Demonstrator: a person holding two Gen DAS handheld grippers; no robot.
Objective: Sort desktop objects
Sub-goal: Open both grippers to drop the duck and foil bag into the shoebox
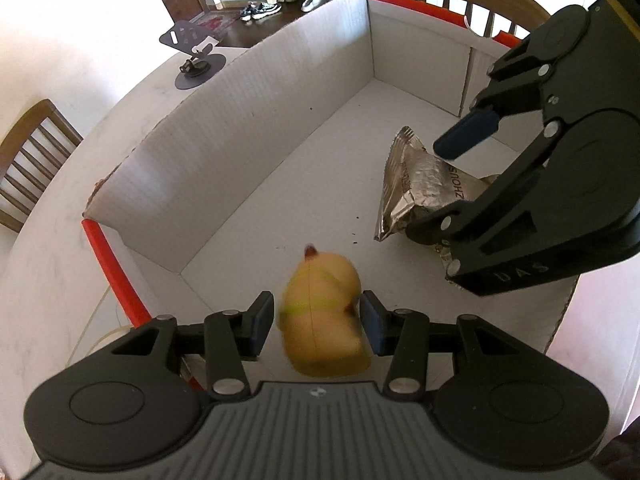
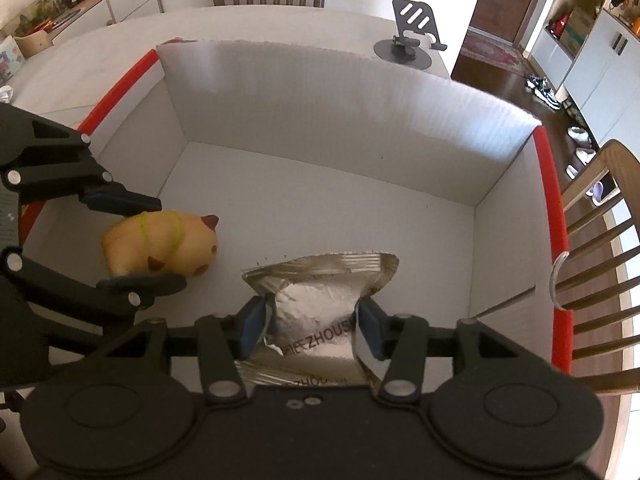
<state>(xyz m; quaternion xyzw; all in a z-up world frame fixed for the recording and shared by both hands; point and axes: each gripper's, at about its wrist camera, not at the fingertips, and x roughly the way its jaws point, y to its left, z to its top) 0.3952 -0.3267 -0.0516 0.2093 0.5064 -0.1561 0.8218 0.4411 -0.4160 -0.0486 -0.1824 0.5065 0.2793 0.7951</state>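
A yellow squishy animal toy [image 1: 324,316] with a green band sits between the fingers of my left gripper [image 1: 316,322], over the floor of a white cardboard box [image 1: 256,184]. The toy is blurred and there are small gaps to the pads, so the jaws look open around it. In the right wrist view the toy [image 2: 160,242] lies between the left gripper's fingers [image 2: 136,200]. My right gripper [image 2: 310,328] is shut on a silver foil packet [image 2: 316,304], which also shows in the left wrist view [image 1: 424,192], inside the same box.
The box has red-edged flaps [image 2: 554,208] and stands on a white table [image 2: 280,24]. A black phone stand [image 2: 412,32] sits on the table beyond the box. Wooden chairs [image 2: 600,264] surround the table.
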